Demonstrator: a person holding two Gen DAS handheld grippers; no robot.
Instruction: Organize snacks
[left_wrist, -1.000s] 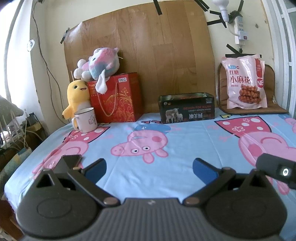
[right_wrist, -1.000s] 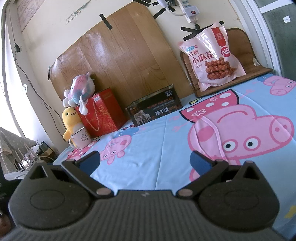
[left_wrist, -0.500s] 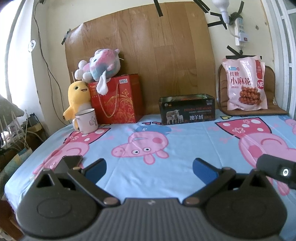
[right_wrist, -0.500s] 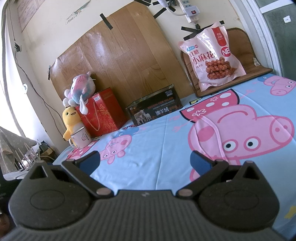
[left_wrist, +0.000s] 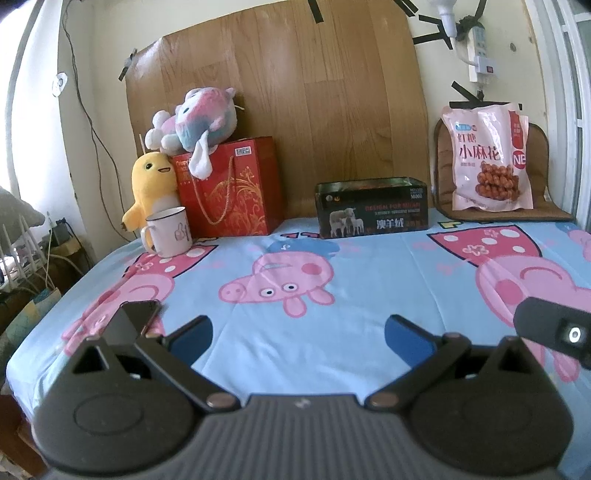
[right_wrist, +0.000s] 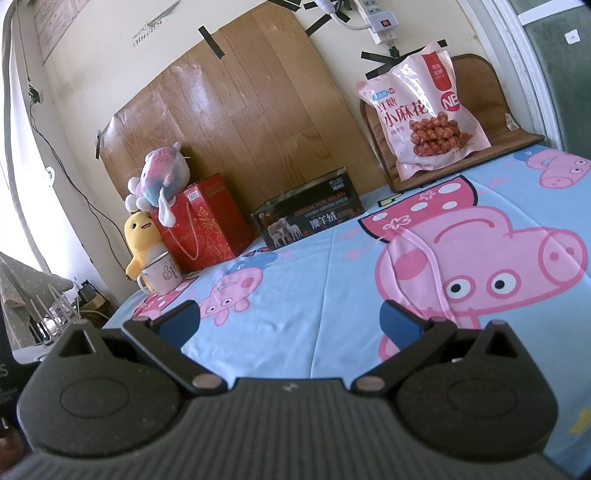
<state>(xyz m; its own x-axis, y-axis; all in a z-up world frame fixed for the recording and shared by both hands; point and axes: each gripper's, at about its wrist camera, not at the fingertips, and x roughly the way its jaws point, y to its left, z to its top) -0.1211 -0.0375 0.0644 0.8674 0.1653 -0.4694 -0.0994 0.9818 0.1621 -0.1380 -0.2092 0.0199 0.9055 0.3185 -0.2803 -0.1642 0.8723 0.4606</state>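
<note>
The pink snack bag (left_wrist: 489, 158) stands propped against a brown cushion (left_wrist: 539, 147) at the far right of the bed (left_wrist: 369, 314), just right of the dark tin box (left_wrist: 371, 212) and well apart from both grippers. It looks like a light, crinkly film pouch, puffed with air around brittle twists, so it would likely slip and crush under a hard squeeze; the flat sealed top edge or a side seam seems the safest hold. The left gripper (left_wrist: 297, 330) and right gripper (right_wrist: 290, 319) both hover low over the sheet with jaws spread wide and nothing between them. The middle of the bed is open for travel; a phone (left_wrist: 138, 317) lies near the left edge, and a mug (left_wrist: 168, 232) and red gift bag (left_wrist: 229, 188) crowd the far left.
</note>
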